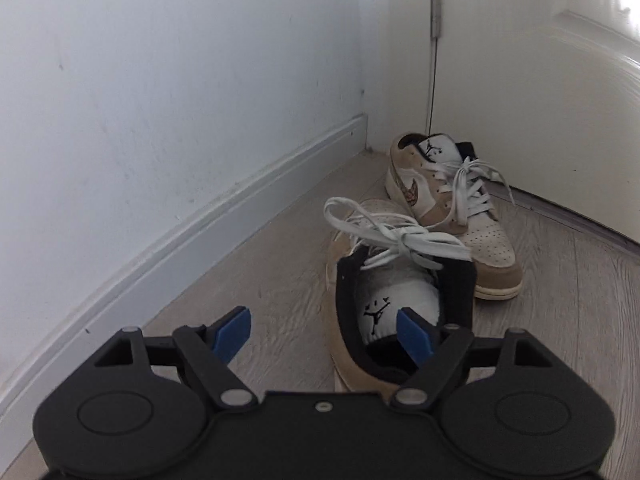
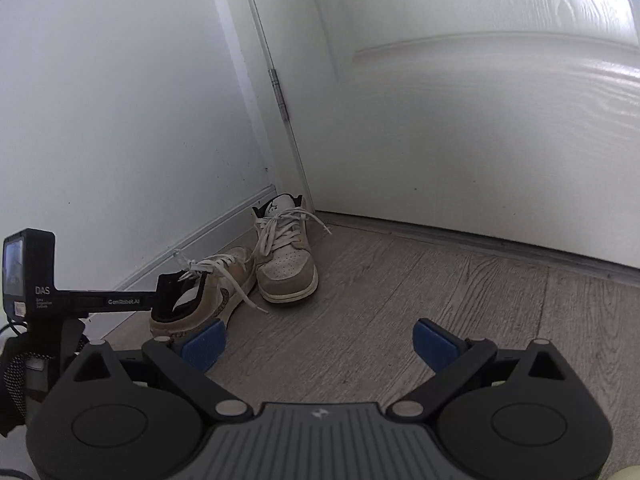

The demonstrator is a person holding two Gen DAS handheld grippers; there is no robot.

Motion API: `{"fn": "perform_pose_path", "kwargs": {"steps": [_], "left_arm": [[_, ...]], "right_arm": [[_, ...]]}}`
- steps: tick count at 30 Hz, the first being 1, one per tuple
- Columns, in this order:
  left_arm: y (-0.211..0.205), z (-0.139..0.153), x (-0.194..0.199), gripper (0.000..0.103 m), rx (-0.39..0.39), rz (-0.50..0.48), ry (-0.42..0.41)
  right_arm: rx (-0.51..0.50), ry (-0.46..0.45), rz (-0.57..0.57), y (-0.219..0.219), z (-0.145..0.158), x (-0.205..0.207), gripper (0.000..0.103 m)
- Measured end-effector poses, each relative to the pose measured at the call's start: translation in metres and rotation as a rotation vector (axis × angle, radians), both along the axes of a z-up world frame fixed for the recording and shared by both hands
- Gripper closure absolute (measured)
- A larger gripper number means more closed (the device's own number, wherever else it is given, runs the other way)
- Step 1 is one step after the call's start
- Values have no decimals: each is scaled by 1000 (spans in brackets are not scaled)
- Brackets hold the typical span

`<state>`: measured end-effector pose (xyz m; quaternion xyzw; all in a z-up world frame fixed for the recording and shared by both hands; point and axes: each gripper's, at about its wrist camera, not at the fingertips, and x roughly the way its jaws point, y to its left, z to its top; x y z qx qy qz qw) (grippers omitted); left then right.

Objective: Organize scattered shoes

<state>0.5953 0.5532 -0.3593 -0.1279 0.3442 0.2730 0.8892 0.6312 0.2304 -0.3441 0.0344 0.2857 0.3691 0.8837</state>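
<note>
Through the left wrist camera, the left gripper (image 1: 326,334) is hanging low over the floor with its jaws spread, one blue pad sitting inside the collar of the near shoe (image 1: 384,280) and the other outside its wall-side flank, probably lined up so a squeeze would catch the collar rim. The far shoe (image 1: 452,208) is sitting in the corner by the door (image 1: 560,100), toe pointing back, touching the near one (their toes meet)

Through the right wrist camera, the right gripper (image 2: 318,342) is hovering splayed wide over bare floor (image 2: 440,288), holding nothing, apparently keeping clear while the left one works beside the skirting board (image 2: 200,240)
</note>
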Motion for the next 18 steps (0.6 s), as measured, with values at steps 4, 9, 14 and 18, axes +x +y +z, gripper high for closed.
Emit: {"fn": "perform_pose_path", "kwargs": {"steps": [4,9,14,18], "left_arm": [[20,-1,22,32,-90,-14,10],[38,1,27,86,-236,-17,91],[17,1,-9,87,-319,12,120],[-27,-1,-49,87,-303,-46,111]], "right_arm": [[-103,45,-24,23,35,0,3],[-232,118,-117,33,105,-14,4],[-239,81,-216,28,160,-21,3],[-139,29,-216,10,170,-9,3]]}}
